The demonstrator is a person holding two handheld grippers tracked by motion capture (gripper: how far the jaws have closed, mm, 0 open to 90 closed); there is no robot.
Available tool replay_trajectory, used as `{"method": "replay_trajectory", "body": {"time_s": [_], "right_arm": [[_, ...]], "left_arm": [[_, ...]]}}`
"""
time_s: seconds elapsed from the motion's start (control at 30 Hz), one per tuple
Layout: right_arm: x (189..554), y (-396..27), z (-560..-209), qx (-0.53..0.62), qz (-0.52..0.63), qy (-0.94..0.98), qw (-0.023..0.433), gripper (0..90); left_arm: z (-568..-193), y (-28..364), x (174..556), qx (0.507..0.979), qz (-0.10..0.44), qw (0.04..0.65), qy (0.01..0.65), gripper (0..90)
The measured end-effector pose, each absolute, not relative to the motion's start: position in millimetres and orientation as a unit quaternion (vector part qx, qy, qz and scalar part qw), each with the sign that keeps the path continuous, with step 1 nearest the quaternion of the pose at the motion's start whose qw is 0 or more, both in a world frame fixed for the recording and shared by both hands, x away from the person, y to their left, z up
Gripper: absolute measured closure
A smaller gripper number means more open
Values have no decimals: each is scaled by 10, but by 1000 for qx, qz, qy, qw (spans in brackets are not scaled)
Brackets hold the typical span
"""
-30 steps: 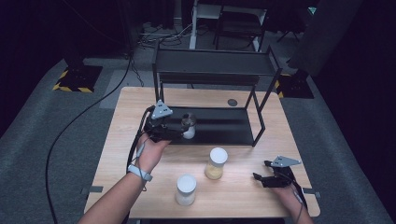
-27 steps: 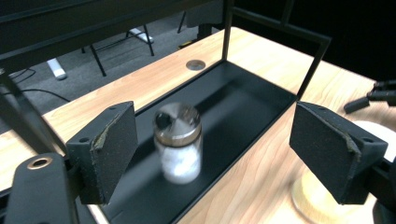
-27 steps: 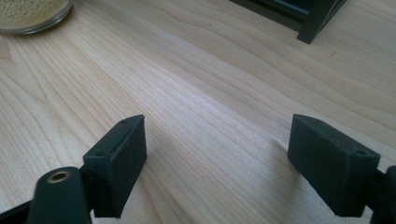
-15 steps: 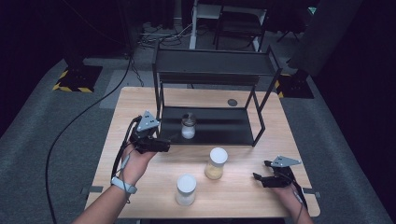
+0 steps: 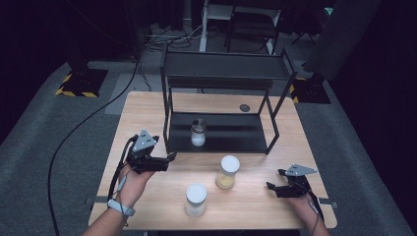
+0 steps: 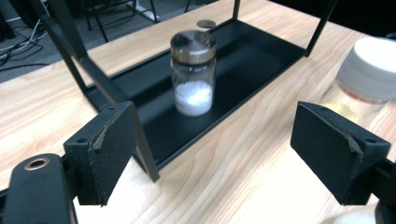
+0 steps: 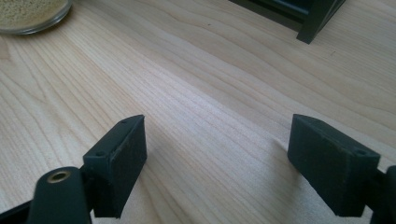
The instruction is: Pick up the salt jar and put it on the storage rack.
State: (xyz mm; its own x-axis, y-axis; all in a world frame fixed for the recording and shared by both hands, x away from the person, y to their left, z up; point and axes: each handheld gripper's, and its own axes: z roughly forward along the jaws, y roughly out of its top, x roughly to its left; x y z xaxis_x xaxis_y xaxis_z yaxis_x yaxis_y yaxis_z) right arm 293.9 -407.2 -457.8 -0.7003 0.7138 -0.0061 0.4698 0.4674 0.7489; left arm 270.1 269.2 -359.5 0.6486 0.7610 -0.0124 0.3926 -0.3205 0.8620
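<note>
The white-lidded jar [image 5: 195, 199] is seen nearest on the wooden table [image 5: 147, 105], with the jar of yellow grains [image 5: 227, 171] beyond it; the right gripper [image 5: 276, 189] rests low with jaws spread and empty, and the left gripper [image 5: 167, 159], jaws likewise spread and empty, is positioned just off the black rack [image 5: 223, 142]. The metal-lidded jar of white powder [image 6: 193, 73] stands upright on the rack's lower shelf; a risk is judged that the rack's front post may be struck by a jaw, or a neighbouring jar toppled. No brand, label or writing can be read.
</note>
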Motion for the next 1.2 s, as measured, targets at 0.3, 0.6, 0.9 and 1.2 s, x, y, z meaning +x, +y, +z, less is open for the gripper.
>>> {"method": "replay_trajectory", "body": {"time_s": [0.3, 0.6, 0.9, 1.2], "right_arm": [[2938, -4071, -4578, 352, 378, 841, 162, 195], [2934, -4068, -4578, 353, 377, 841, 162, 195], [2932, -4067, -4577, 354, 377, 841, 162, 195], [2930, -4066, -4577, 354, 377, 840, 162, 195]], "left_arm": [[-3857, 2793, 2620, 786, 199, 441, 384, 145], [-4092, 2821, 2563, 789, 202, 424, 396, 145], [-4254, 2782, 2532, 798, 208, 402, 397, 145], [-4327, 2742, 2572, 809, 198, 377, 405, 145]]}}
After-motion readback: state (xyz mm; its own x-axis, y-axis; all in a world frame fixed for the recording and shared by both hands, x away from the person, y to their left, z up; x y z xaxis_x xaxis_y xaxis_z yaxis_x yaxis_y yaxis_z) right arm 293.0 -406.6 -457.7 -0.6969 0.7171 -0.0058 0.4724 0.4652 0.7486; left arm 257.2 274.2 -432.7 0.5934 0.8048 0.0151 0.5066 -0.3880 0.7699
